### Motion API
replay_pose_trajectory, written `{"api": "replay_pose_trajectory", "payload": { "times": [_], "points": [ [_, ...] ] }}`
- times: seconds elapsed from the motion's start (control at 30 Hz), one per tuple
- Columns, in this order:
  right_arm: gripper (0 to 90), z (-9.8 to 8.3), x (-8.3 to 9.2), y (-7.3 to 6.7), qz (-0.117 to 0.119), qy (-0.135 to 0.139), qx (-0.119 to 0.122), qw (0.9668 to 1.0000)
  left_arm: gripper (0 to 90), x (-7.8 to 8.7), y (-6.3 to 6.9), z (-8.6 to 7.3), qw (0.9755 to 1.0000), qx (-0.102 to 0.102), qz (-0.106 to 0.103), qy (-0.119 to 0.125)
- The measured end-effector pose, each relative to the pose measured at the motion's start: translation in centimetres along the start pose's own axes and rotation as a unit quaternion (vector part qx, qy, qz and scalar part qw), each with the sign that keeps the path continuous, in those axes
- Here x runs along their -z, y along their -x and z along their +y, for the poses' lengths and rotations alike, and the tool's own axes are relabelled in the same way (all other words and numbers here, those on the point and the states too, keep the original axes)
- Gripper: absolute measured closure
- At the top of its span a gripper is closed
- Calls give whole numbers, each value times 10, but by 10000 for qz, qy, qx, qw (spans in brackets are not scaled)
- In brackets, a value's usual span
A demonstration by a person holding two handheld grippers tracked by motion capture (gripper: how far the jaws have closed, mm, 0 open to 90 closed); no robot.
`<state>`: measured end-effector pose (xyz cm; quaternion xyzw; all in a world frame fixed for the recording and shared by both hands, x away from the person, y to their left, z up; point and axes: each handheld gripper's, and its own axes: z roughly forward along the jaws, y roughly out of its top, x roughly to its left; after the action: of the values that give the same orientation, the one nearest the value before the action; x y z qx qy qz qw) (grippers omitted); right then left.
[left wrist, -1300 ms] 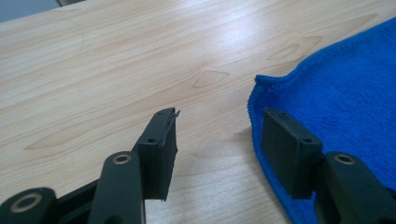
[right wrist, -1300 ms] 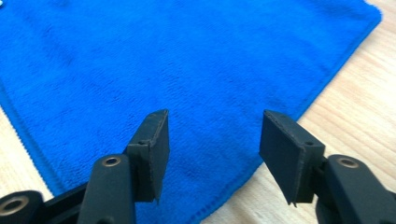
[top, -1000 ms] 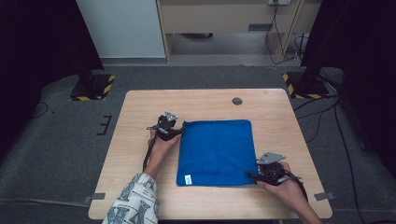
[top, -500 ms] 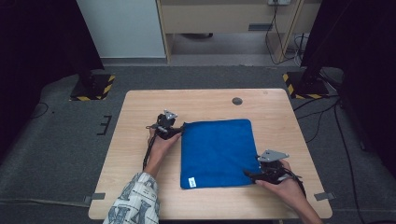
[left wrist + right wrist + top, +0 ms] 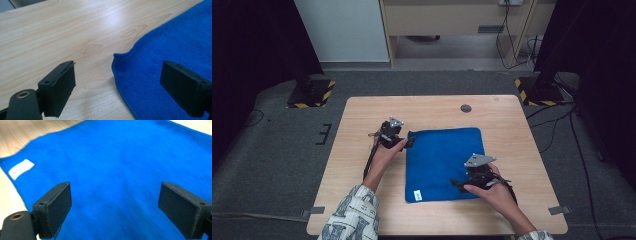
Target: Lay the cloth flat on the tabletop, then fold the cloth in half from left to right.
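Note:
A blue towel [image 5: 444, 162] lies flat on the wooden table [image 5: 512, 125], its white label [image 5: 417, 194] at the near left corner. My left gripper [image 5: 404, 143] sits at the towel's far left corner. In the left gripper view its jaws [image 5: 118, 65] have just been opening and stand wide, the towel's corner [image 5: 120, 56] lying loose between them. My right gripper [image 5: 459, 184] hovers over the towel's near right part. Its jaws [image 5: 115, 186] have also just been opening and stand wide above the blue cloth [image 5: 120, 157], with the label [image 5: 21, 168] off to the left.
A small dark round disc [image 5: 466, 108] sits in the tabletop beyond the towel. Black-and-yellow striped bases [image 5: 312, 94] [image 5: 537, 90] stand on the floor past the table's far corners. A cabinet [image 5: 452, 20] is behind.
My right gripper has moved left from the towel's near right corner to over the cloth. The left hand has stayed at the far left corner.

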<state>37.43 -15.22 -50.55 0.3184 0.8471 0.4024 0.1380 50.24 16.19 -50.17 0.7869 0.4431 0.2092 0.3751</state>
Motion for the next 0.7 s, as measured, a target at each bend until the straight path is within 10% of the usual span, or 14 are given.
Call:
{"api": "replay_pose_trajectory", "payload": {
  "times": [0.43,0.7],
  "points": [
    [125,22,-26,-31,225,-146,316,9991,115,7,2,4,9998,-6,-12,203],
    [284,35,-40,-61,521,-118,461,9975,131,7,1,5,9997,14,-122,213]
  ]
}}
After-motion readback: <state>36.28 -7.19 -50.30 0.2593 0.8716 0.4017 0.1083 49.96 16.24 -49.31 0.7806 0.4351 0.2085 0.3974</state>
